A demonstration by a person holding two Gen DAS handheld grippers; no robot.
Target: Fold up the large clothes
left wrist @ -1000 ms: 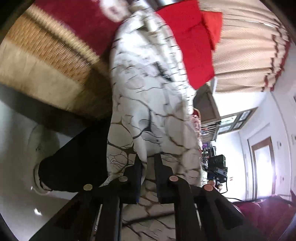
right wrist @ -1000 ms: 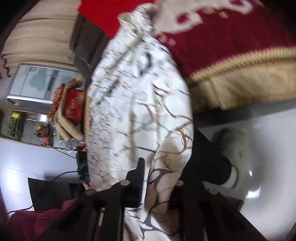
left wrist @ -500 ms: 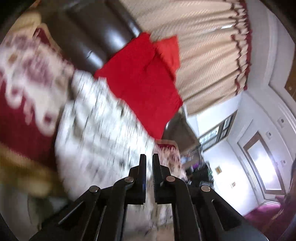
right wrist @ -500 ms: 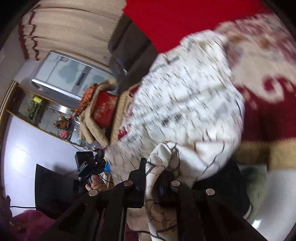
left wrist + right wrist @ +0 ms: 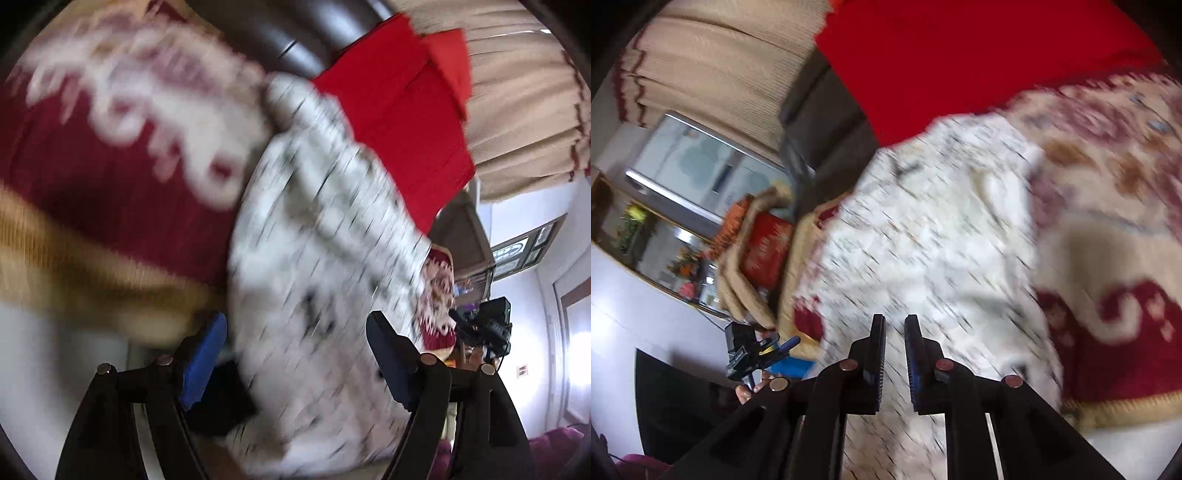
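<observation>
Garment (image 5: 325, 280), white with a dark crackle print, lies spread over the red patterned cover (image 5: 110, 158) of a sofa, its near edge hanging toward the cameras and its far end up against a red cushion (image 5: 399, 122). Both views are smeared by motion, so the exact outline, and where any sleeves or collar sit, cannot be made out.

Left gripper (image 5: 295, 354) has its 2 fingers spread wide with the cloth showing between them, holding nothing. Right gripper (image 5: 894, 354) has its fingers drawn close with a narrow slit left between them; the cloth shows behind that slit, but whether any fabric is pinched in it cannot be told from this blurred view.

Judging by the way it drapes and bunches, the garment is soft and limp and looks thick and padded, so probably bulky rather than heavy. It will sag and swing from any single hold, and the plush cover under it is likely to drag on it. Best purchase would be on an outer edge or hem, 1 gripper at each of 2 corners, biting a full fold of cloth deep into the pads so the thickness does not slip out. Lifting from the middle would only gather it into a heap.
</observation>
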